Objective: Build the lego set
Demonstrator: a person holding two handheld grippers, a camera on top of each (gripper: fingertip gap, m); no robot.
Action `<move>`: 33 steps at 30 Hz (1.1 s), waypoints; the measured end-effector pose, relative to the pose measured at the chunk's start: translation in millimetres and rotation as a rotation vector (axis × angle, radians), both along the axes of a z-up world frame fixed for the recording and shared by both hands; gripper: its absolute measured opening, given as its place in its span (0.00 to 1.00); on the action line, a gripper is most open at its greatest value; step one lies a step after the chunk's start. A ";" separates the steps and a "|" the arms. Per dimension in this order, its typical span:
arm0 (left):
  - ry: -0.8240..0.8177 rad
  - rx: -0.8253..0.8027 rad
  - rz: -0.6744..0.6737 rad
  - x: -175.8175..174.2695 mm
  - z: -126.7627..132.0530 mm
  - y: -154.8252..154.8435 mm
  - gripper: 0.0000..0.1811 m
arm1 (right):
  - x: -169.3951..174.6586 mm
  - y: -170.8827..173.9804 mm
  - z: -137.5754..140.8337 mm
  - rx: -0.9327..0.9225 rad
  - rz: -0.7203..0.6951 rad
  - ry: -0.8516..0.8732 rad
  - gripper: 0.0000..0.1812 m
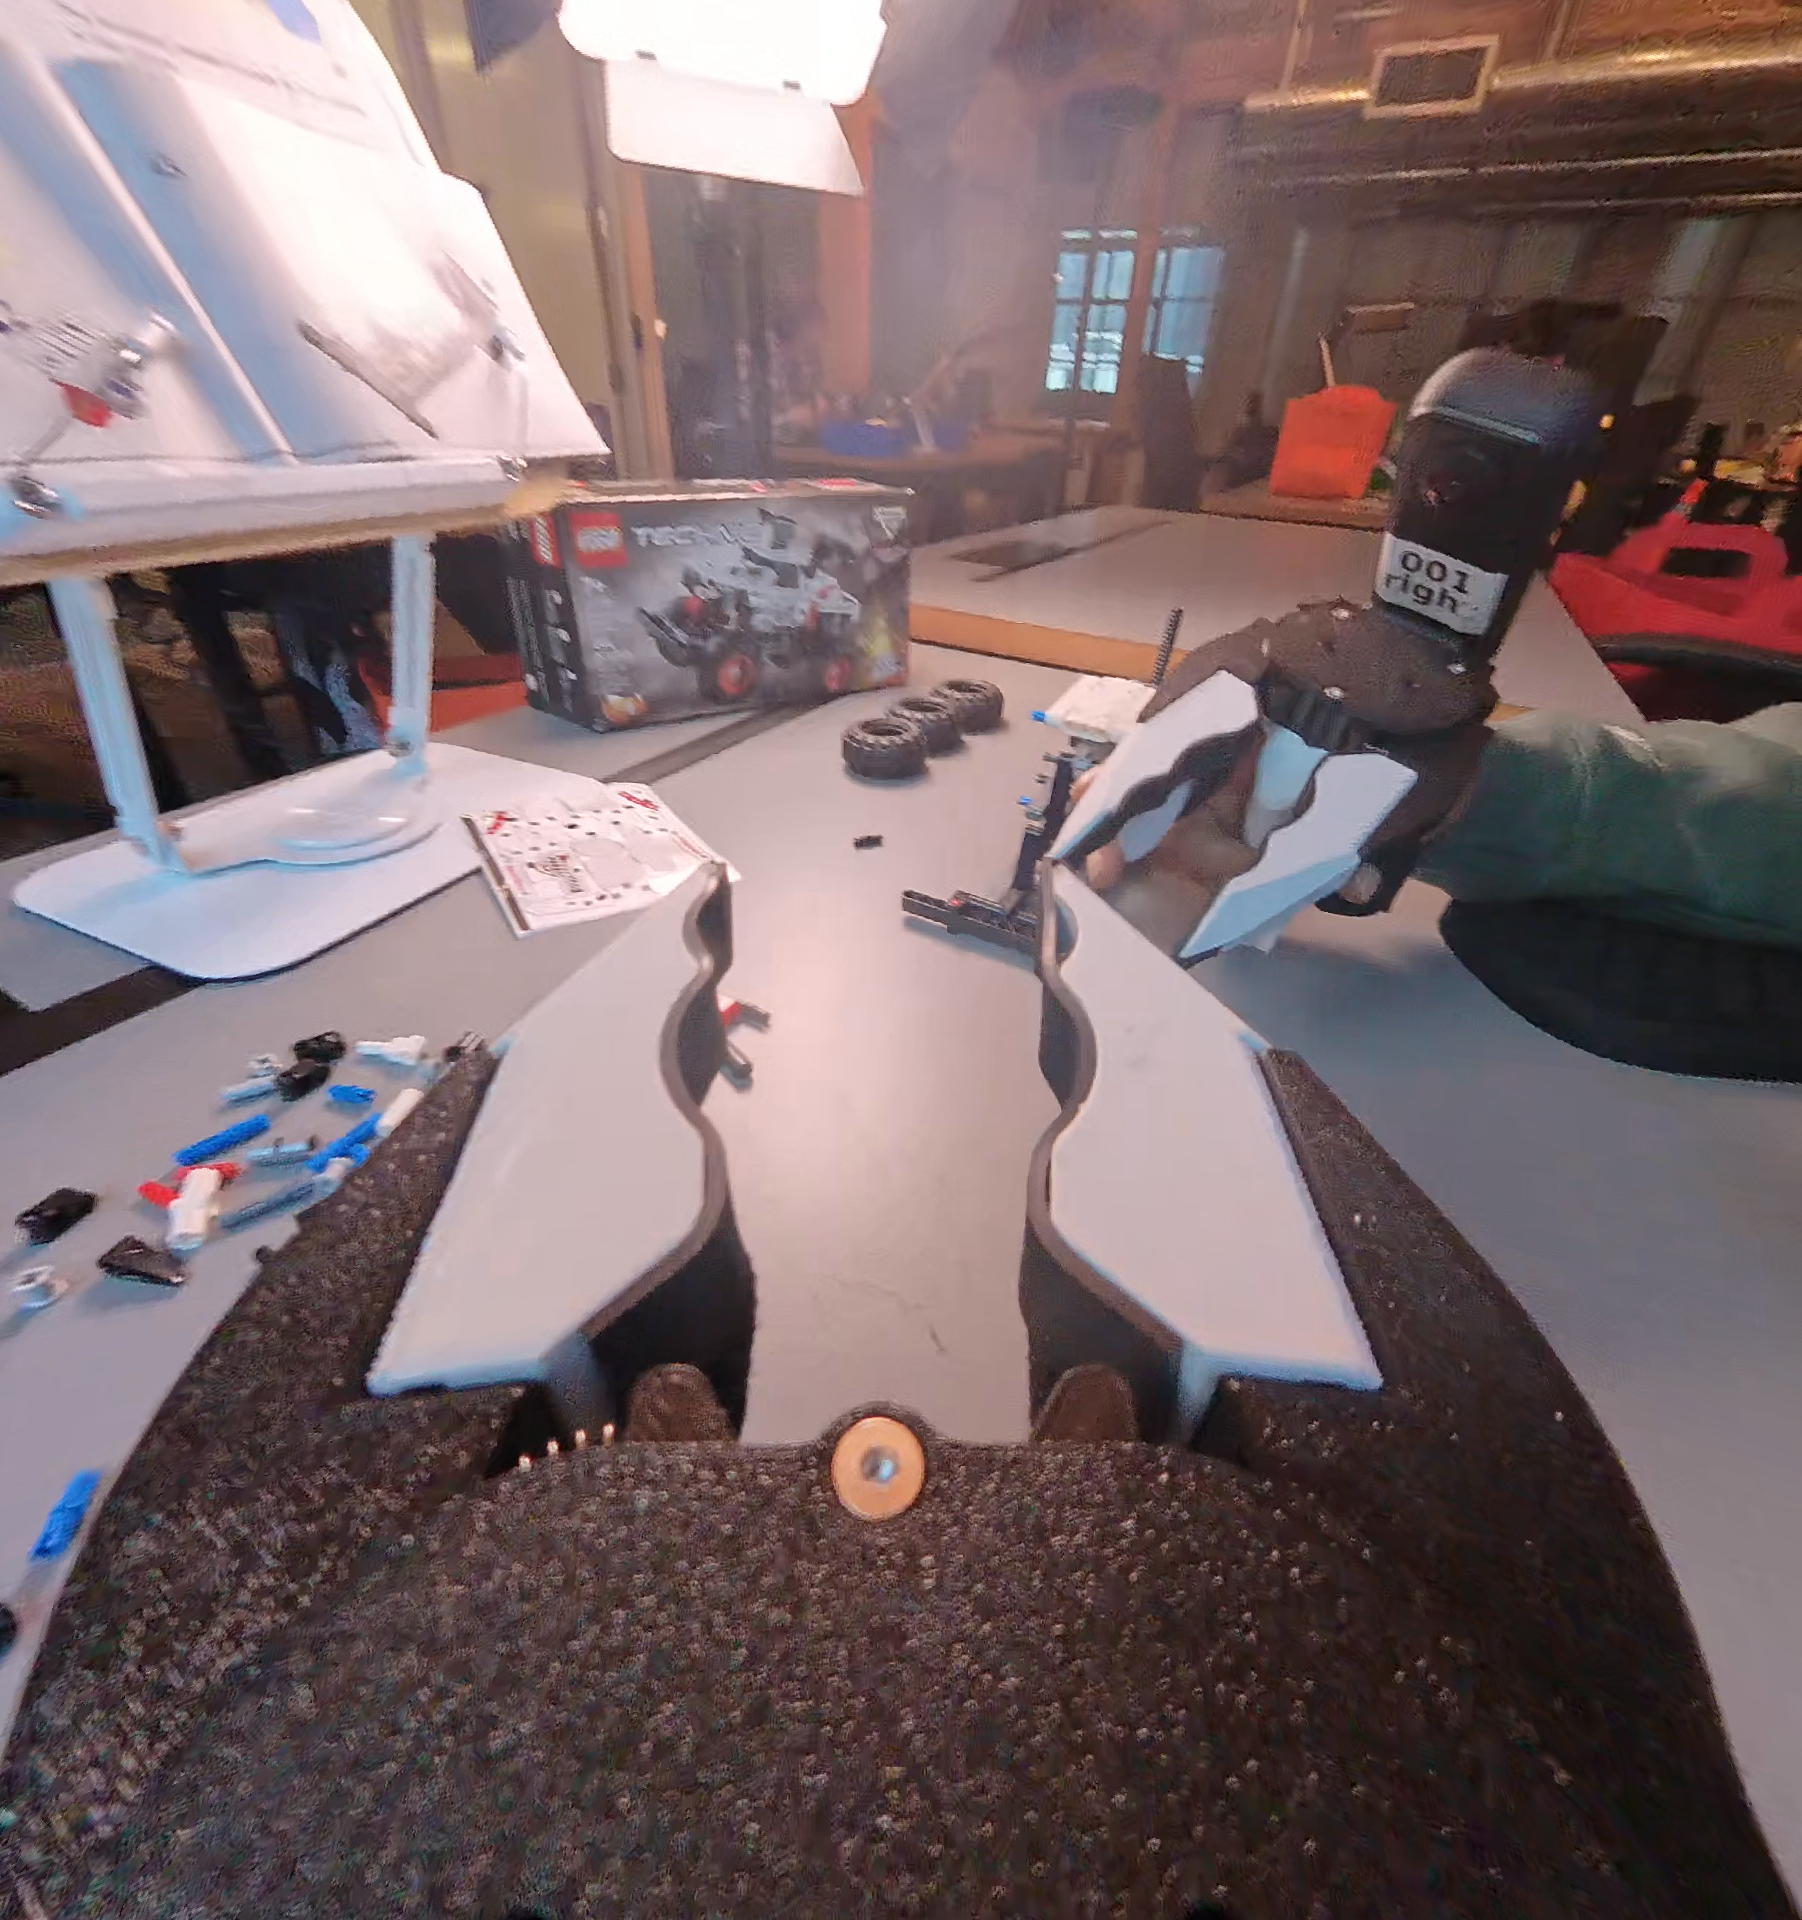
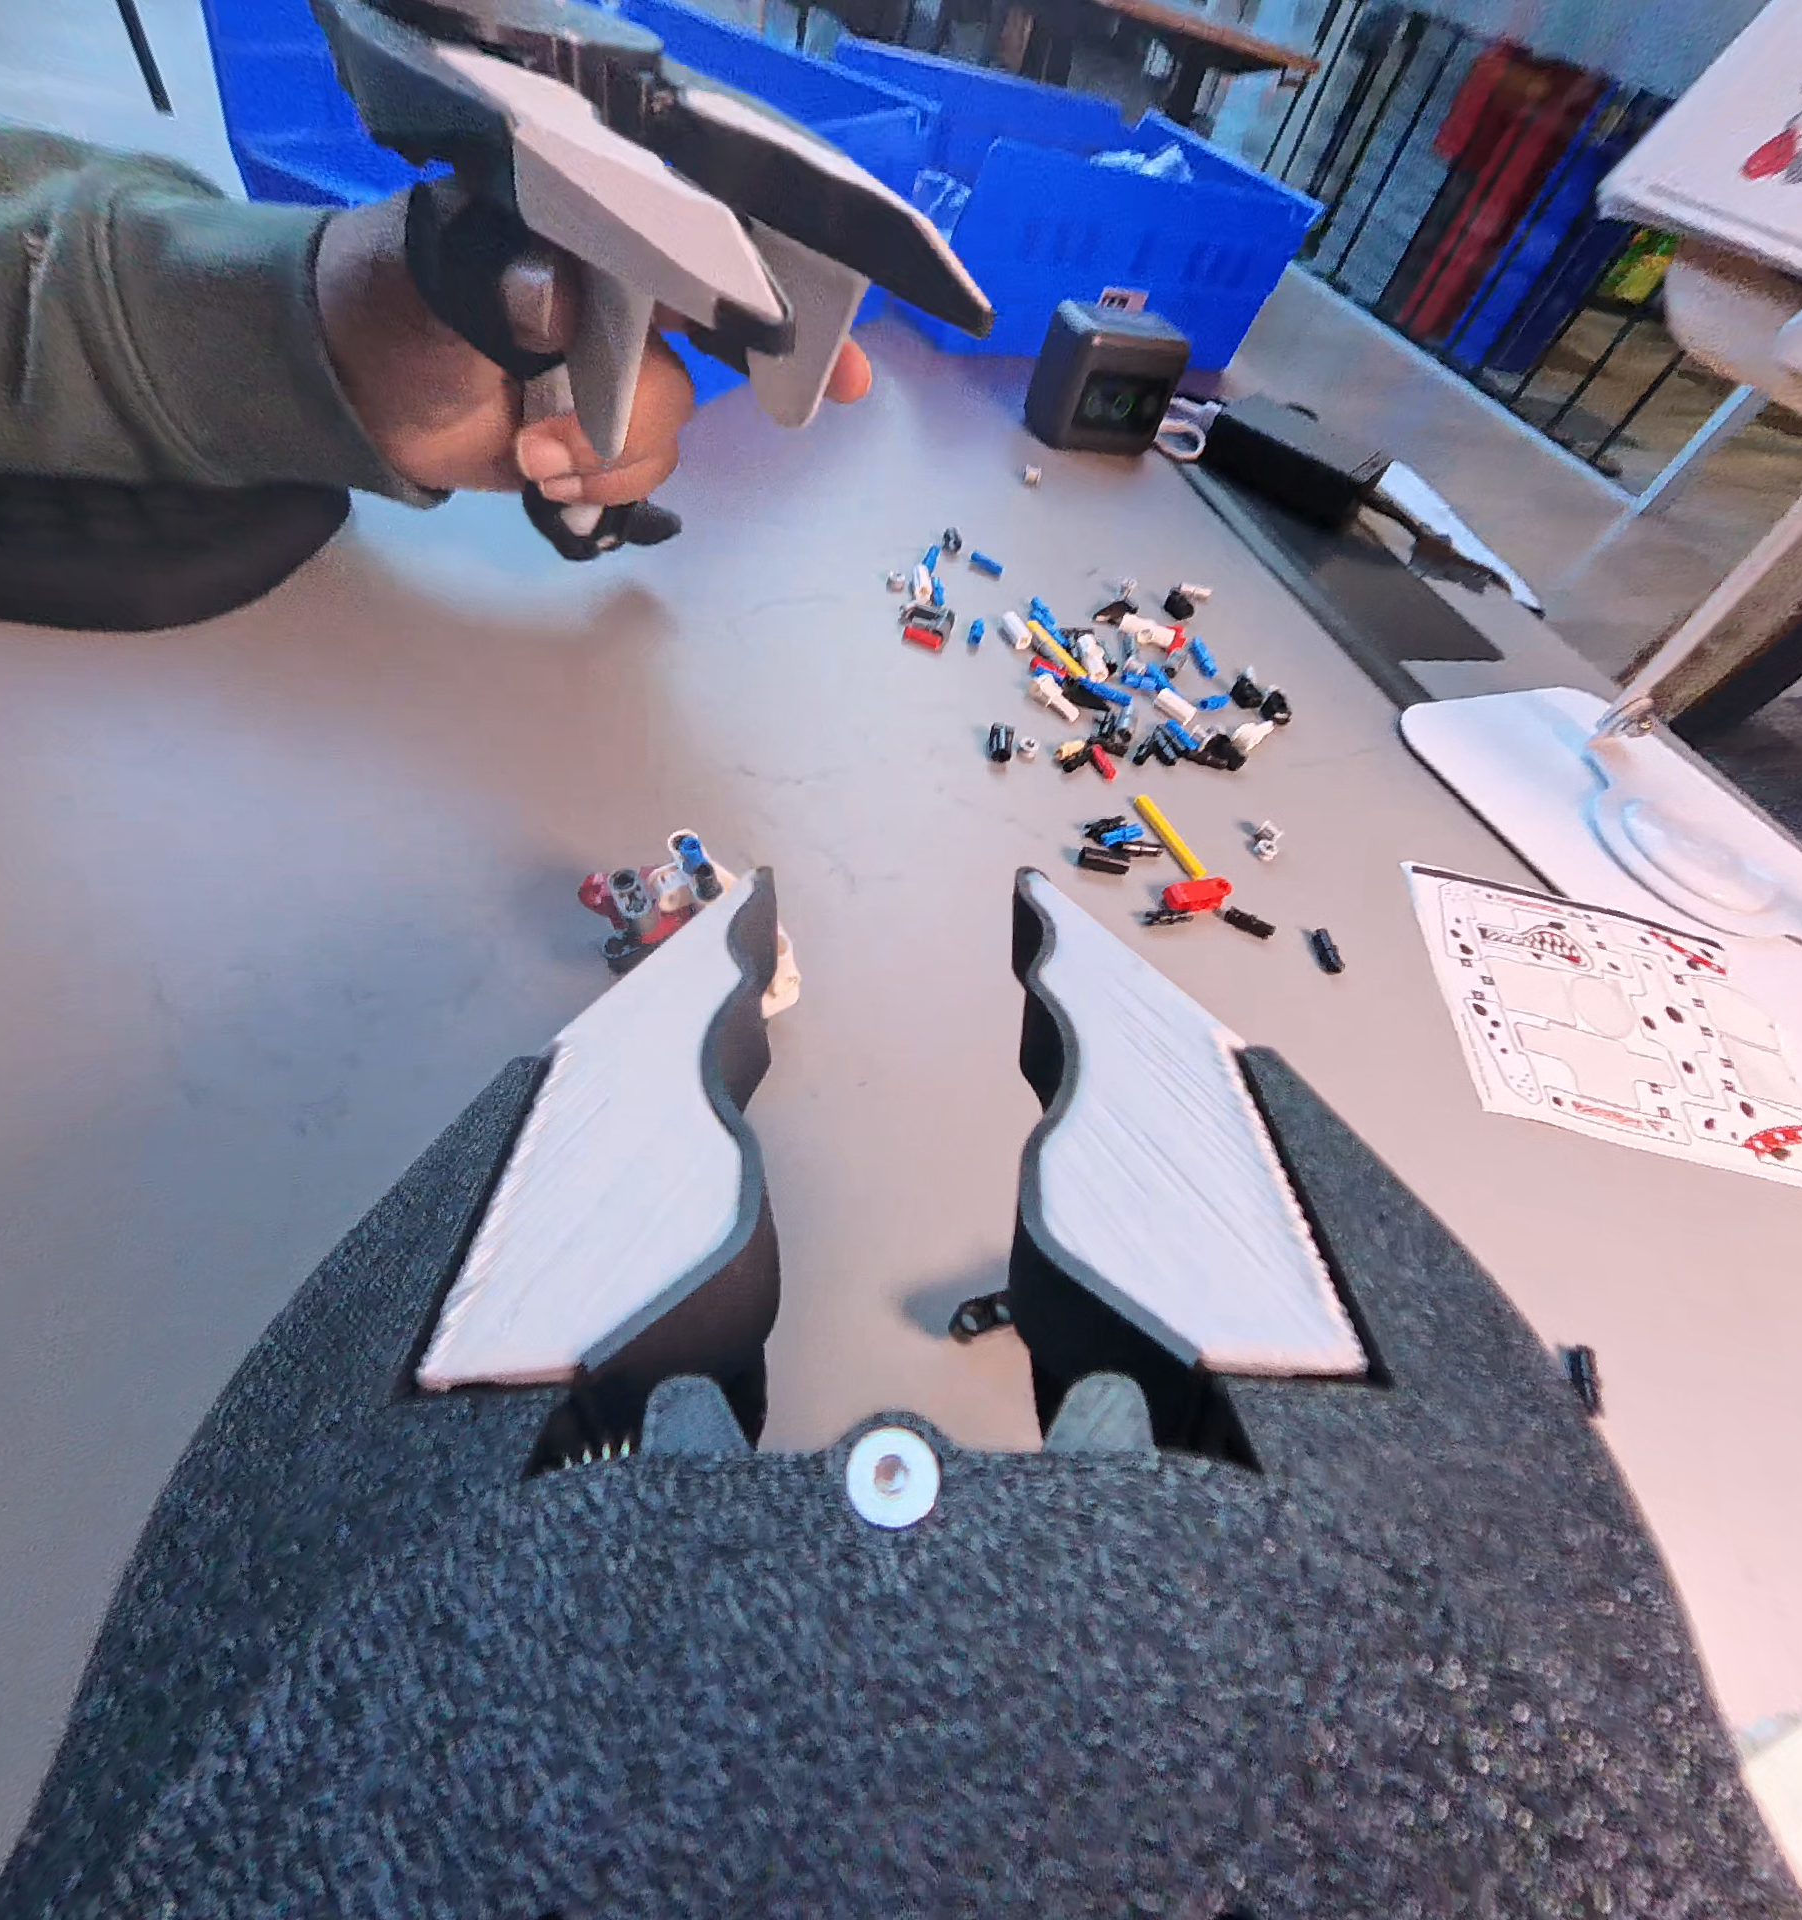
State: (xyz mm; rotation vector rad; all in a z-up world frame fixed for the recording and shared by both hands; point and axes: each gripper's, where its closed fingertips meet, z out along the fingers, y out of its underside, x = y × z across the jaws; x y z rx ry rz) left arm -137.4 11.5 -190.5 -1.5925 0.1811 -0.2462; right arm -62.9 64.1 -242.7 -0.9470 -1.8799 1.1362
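Red, grey and white pieces form a small sub-assembly (image 2: 658,899) lying on the grey table (image 2: 357,831), just beyond and touching the outer edge of the right gripper's (image 2: 892,894) left fingertip in that gripper's own view; it is outside the gap between the fingers, not within it. That gripper stands wide apart with nothing between its jaws, only bare table. One small black piece (image 2: 978,1314) lies on the table beside the base of its right finger.

Loose parts: a scatter of small pins and connectors (image 2: 1115,675) in blue, black, white, red and yellow lies ahead and to the right, well apart from the fingertips. A yellow axle (image 2: 1167,836) and a red connector (image 2: 1196,894) lie nearer, just right of the right fingertip.

A sticker sheet (image 2: 1624,1023) lies flat further right, beside the white base of a document stand (image 2: 1520,769).

The left gripper (image 1: 881,894) is likewise fully spread and holds nothing. A black framework of beams (image 1: 990,894) sits at its right fingertip; contact cannot be confirmed. Three black tyres (image 1: 923,722) lie in a row beyond, and the set's box (image 1: 720,603) stands behind them. A white built section (image 1: 1099,712) lies partly hidden behind the right gripper.

Both devices are hand-held; a green sleeve (image 1: 1645,810) is visible.
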 end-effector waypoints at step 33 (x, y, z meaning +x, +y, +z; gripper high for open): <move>-0.127 0.039 0.227 -55.2 1.3 -5.7 0.08 | -15.6 36.5 37.0 -0.222 -0.220 0.254 0.16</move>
